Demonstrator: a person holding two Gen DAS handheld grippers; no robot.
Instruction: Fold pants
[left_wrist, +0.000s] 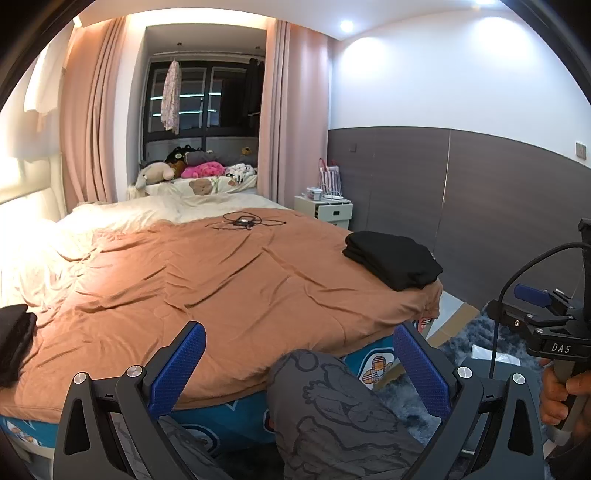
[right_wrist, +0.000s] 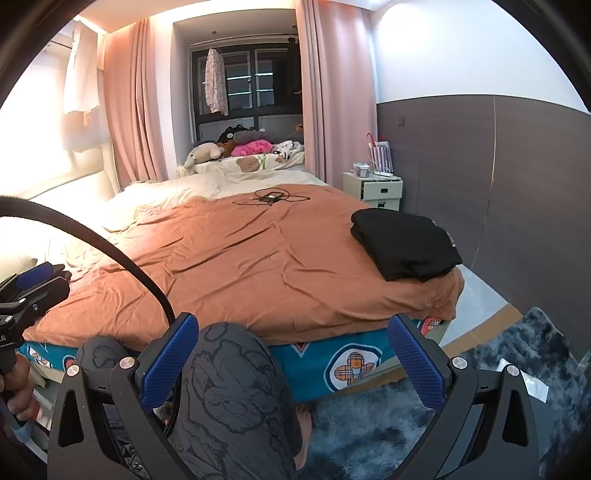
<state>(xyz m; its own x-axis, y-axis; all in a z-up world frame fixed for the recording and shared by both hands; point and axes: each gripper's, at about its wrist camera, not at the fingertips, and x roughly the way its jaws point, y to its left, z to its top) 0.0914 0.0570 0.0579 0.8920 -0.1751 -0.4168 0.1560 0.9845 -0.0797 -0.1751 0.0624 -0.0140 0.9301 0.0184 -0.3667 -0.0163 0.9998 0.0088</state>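
Observation:
A folded stack of black pants (left_wrist: 393, 260) (right_wrist: 404, 243) lies on the orange bedcover (left_wrist: 207, 273) (right_wrist: 236, 254) near the bed's right corner. Another dark folded garment (left_wrist: 13, 341) rests at the bed's left edge in the left wrist view. My left gripper (left_wrist: 301, 363) hangs open below the near bed edge, over the person's knee in grey printed trousers (left_wrist: 332, 402). My right gripper (right_wrist: 293, 356) is open too, held low over the same knee (right_wrist: 229, 384). Neither holds anything.
A black cable with a small device (left_wrist: 243, 221) (right_wrist: 271, 197) lies mid-bed. Cream bedding and plush toys (left_wrist: 192, 170) sit at the far end. A white nightstand (right_wrist: 373, 188) stands by the grey wall panel. A shaggy blue-grey rug (right_wrist: 369, 424) covers the floor at right.

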